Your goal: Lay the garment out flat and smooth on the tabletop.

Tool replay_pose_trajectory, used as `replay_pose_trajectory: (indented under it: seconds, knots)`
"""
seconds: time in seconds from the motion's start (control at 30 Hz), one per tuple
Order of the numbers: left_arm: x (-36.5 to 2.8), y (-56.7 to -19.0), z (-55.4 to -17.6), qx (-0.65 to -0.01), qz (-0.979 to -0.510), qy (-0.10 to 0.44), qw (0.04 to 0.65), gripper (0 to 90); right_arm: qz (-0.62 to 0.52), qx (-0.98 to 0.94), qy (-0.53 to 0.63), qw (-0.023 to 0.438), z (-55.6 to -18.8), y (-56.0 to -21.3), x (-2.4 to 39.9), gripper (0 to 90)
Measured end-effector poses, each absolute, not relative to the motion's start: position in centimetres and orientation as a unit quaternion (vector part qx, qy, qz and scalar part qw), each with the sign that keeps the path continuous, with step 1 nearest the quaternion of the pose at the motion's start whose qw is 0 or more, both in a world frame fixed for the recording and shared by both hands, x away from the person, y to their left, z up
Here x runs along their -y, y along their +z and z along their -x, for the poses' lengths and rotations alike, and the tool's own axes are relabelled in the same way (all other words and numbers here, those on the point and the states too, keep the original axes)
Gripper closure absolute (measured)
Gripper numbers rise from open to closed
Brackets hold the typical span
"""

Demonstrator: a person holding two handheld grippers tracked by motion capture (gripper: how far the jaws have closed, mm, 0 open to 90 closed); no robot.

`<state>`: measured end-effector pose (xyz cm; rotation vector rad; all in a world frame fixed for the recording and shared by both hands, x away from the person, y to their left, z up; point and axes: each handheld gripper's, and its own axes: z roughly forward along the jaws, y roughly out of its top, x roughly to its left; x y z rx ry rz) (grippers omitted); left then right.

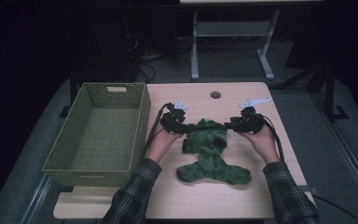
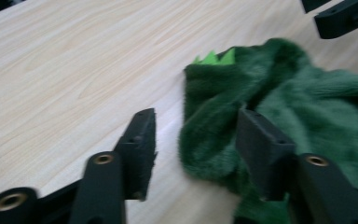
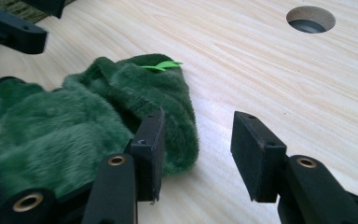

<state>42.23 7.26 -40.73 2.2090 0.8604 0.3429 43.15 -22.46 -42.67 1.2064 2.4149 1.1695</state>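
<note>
Black fingers (image 2: 140, 140) of my left gripper (image 2: 193, 144) sit closest, spread apart, gripping nothing. One finger rests over bare wood, the other lies on the fuzzy edge of the green plush garment (image 2: 279, 107), and that edge sits loose between them, not pinched. Right gripper (image 3: 200, 149) same deal: fingers (image 3: 256, 154) parted, nothing clamped. Its left finger sits against the garment's (image 3: 74, 121) folded edge, its other finger is over bare counter (image 3: 284, 84). Light green spikes (image 2: 214, 57) poke out at the garment's far edge, seen in both gripper views.

From the high view, left gripper (image 1: 186, 127) and right gripper (image 1: 227, 125) face each other across the top of the garment (image 1: 209, 154), one at each side. Garment lies crumpled flat on the counter (image 1: 242, 196), middle of it, its lower part spreading toward me. My left hand (image 1: 162, 142) and right hand (image 1: 263, 142) hold the grippers from below, plaid sleeves (image 1: 130, 196) behind. Round cable hole (image 1: 215, 94) is in the counter beyond the garment. Woven green basket (image 1: 140, 126) stands at the counter's left edge, just beside my left hand, apart from the garment.
</note>
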Motion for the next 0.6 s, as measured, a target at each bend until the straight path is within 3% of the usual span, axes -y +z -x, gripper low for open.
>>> replay_pose_trajectory:
  seconds: [0.4, 0.6]
  knots:
    - [-8.6, -40.6, -36.3, -0.295, -0.871, 0.119, 0.374, 15.3, -0.410, -0.818, 0.393, 0.088, -40.3, -41.8, 22.3, 49.3]
    - [-9.5, -42.0, -32.5, -0.288, -0.875, 0.119, 0.370, 12.9, -0.398, -0.819, 0.403, 0.089, -38.8, -41.7, 21.9, 50.1]
